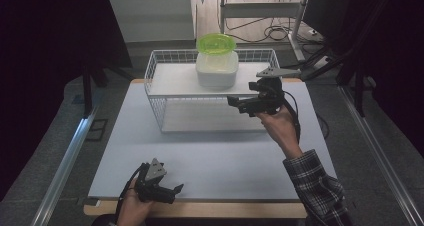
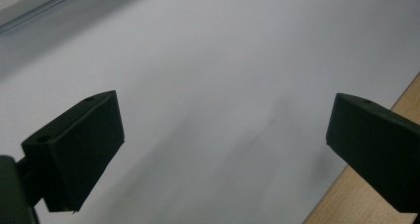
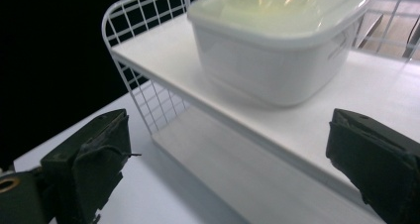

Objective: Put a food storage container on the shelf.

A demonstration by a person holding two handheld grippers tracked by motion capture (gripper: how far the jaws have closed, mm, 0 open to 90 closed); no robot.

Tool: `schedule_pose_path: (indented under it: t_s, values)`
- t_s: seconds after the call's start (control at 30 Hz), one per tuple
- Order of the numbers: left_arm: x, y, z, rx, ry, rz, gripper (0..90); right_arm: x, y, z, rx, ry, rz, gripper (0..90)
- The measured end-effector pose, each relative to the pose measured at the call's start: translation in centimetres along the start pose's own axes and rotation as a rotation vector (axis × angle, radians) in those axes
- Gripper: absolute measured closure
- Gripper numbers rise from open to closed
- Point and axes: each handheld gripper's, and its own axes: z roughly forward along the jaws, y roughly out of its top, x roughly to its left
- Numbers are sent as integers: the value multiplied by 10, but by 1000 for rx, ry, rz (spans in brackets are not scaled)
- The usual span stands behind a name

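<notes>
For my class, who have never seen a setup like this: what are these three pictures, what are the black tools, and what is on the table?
A person sits at a white table holding a hand-held two-jaw gripper in each hand. One picture looks down from above; the other two come from cameras riding on each gripper, looking along its black jaws. The left gripper rests near the table's front edge, jaws open, holding nothing. The right gripper is open too, beside a white wire shelf. On its upper shelf stands a white lidded container with a green bowl on top.
</notes>
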Motion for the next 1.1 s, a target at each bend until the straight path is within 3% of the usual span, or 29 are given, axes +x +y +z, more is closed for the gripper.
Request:
schedule_pose_path:
  t_s: [0.2, 0.3, 0.5, 0.77, 1.1]
  values:
    - [0, 0, -2, -22, -9, 1, 11, 6, -15, 1, 4, 24, -18, 17]
    - [0, 1, -3, -35, -18, 1, 11, 9, -24, 2, 16, 20, -49, 12]
    - [0, 1, -4, -41, -24, 1, 11, 13, -45, 1, 22, 8, -60, 0]
    - [-1, 1, -5, -54, -11, 19, 14, 11, -77, -1, 32, 5, -39, 0]
    - [-2, 2, -8, -69, -20, 24, 17, 11, -101, -13, 52, -23, -34, 0]
